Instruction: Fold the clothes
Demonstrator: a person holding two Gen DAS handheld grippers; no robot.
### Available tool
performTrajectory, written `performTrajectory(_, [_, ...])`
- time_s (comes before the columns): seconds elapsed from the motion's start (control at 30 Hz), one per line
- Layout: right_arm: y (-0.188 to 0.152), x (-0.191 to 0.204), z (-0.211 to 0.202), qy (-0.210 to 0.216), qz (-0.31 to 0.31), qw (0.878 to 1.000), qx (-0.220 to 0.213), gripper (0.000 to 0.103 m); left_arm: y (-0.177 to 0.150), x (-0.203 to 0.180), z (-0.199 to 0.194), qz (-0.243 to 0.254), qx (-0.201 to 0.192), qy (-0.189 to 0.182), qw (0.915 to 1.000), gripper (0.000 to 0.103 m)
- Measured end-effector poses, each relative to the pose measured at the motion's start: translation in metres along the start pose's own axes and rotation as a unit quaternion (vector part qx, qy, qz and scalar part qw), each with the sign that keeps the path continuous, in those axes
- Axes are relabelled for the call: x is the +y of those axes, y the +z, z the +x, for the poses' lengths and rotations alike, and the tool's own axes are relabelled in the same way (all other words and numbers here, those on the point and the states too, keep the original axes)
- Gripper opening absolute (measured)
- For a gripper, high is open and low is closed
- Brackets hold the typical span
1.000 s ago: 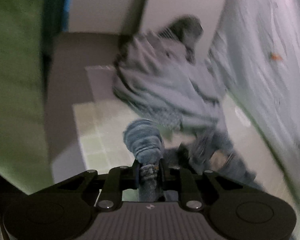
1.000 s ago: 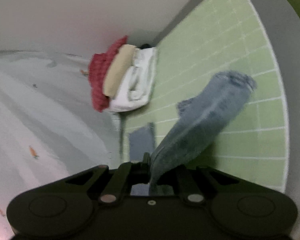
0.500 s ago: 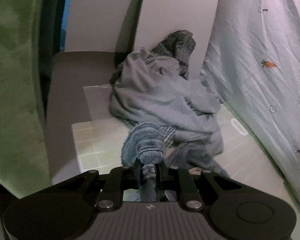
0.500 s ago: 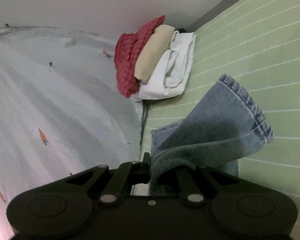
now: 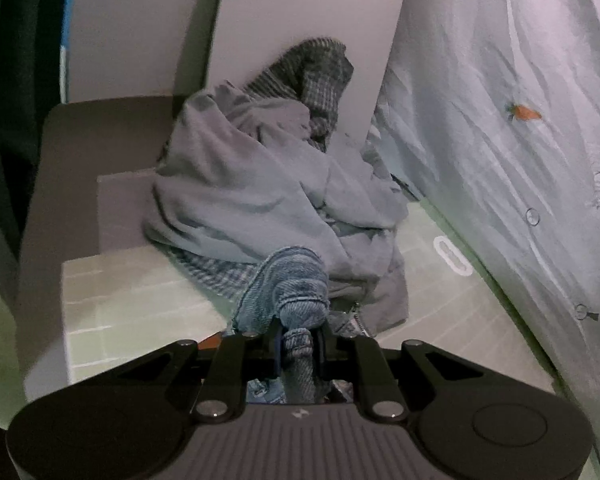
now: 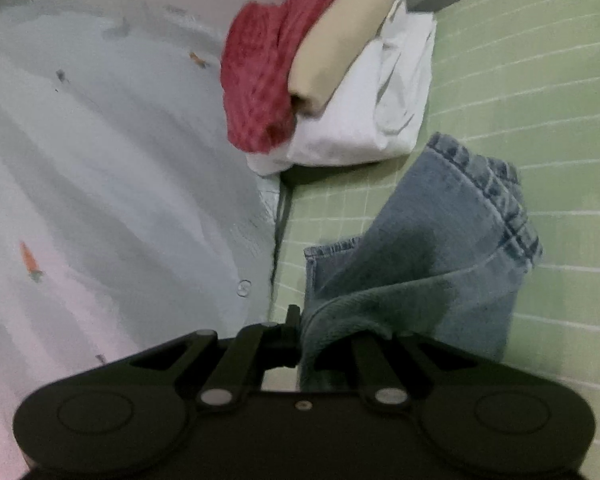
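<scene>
The jeans (image 6: 452, 248) are faded blue denim with darker blue stitching along the hem. The mat (image 6: 540, 80) is pale green, ruled with a white grid. The stack holds a red checked garment (image 6: 260, 76), a beige garment (image 6: 336, 44) and a white garment (image 6: 364, 120). The sheet (image 5: 500, 140) is pale blue-white, dotted with small orange carrots. In the pile, the grey garment (image 5: 240, 176) is plain, and the plaid garment (image 5: 320, 76) is dark grey with pale checks. Both grippers, left (image 5: 298, 338) and right (image 6: 324, 332), are black.
</scene>
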State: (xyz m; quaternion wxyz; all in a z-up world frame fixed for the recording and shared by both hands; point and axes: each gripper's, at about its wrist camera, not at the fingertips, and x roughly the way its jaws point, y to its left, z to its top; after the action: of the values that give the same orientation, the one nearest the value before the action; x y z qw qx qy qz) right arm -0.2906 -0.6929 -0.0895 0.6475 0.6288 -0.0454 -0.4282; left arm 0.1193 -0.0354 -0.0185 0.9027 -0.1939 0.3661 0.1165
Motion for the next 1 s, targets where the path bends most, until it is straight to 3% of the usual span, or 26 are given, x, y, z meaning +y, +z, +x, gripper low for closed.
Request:
performTrajectory(0.3, [-0.019,0.053,0.125,-0.092,-0.080,0.991,0.051,0.005,0.007,-0.042,0.073,0.005,0.024,0.026,0.9994,0.021])
performTrajectory(0.33, [-0.022,0.061,0.141,-0.102,-0.097,0.988,0.061,0.010,0.008,-0.046,0.082,0.003,0.028,0.029,0.9992,0.023])
performTrajectory(0.43, [-0.035,0.093,0.173,-0.114,-0.155,0.977,0.091,0.047,0.016,-0.058,0.090,-0.010,0.028,0.032,0.9990,0.032])
performTrajectory(0.47, [-0.042,0.104,0.174,-0.099,-0.182,0.974,0.095,0.061,0.018,-0.060,0.082,-0.010,0.007,0.023,0.9997,0.035])
performTrajectory(0.53, [-0.058,0.118,0.166,-0.060,-0.256,0.961,0.089,0.074,0.020,-0.065,0.065,0.004,-0.048,0.006,0.9988,0.046])
performTrajectory(0.6, [-0.075,0.115,0.155,-0.066,-0.325,0.941,0.073,0.080,0.019,-0.072,0.053,0.041,-0.087,0.003,0.9954,0.070])
performTrajectory(0.67, [-0.092,0.111,0.143,-0.073,-0.389,0.917,0.059,0.081,0.016,-0.078,0.045,0.081,-0.097,0.002,0.9920,0.070])
performTrajectory(0.83, [-0.099,0.066,0.112,-0.130,-0.420,0.897,0.042,0.081,-0.020,-0.082,0.044,0.134,-0.028,-0.027,0.9902,0.070])
performTrajectory(1.0, [-0.093,0.044,0.092,-0.153,-0.423,0.892,0.037,0.082,-0.065,-0.085,0.040,0.162,0.030,-0.035,0.9858,0.070])
